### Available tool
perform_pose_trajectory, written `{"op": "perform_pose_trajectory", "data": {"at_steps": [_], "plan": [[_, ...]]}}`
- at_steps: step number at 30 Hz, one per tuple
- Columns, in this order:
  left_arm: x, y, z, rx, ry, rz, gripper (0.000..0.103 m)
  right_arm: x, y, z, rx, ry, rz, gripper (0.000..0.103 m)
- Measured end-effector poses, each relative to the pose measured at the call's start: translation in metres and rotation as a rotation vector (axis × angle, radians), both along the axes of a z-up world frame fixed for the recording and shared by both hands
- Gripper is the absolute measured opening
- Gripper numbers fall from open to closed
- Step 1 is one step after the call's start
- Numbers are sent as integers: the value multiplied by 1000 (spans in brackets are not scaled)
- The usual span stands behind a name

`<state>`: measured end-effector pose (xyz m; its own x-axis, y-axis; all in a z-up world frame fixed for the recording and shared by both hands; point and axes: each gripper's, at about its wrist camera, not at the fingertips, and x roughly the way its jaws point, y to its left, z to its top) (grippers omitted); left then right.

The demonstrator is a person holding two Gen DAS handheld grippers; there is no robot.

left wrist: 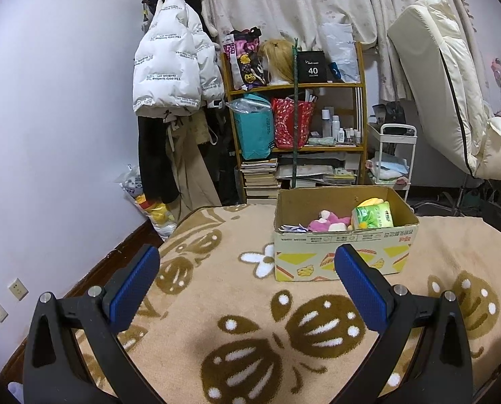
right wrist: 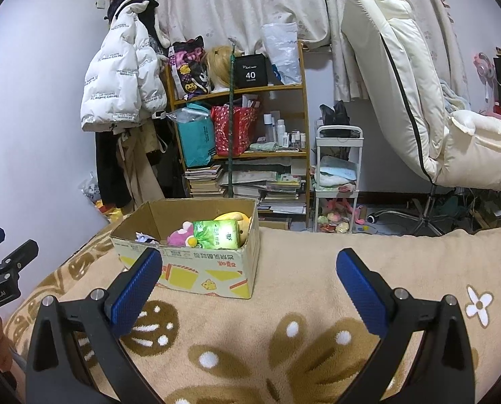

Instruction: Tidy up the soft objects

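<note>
In the left wrist view, the left gripper (left wrist: 247,277) hovers over the beige flower-patterned fleece blanket (left wrist: 216,303) with its blue-padded fingers (left wrist: 134,288) spread apart and empty; ahead stands the open printed cardboard box (left wrist: 344,252), holding a pink plush toy (left wrist: 321,223) and a green soft-pack of tissues (left wrist: 373,216). In the right wrist view, the right gripper (right wrist: 247,277) likewise has its fingers (right wrist: 361,289) apart, holding nothing, the same box (right wrist: 196,266) left of centre. Both items look light and squashy; a mid-body pinch should hold, though the tissue wrapper may be slippery.
</note>
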<state>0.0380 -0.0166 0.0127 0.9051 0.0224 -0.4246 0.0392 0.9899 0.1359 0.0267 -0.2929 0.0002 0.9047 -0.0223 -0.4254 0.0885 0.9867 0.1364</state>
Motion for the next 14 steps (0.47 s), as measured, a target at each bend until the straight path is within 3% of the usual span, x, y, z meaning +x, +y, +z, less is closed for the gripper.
{"op": "perform_pose_trajectory", "data": {"at_steps": [14], "plan": [[-1,-2,0,-6,5,-1,102,0,-3,-1,2,0,-2,103]]}}
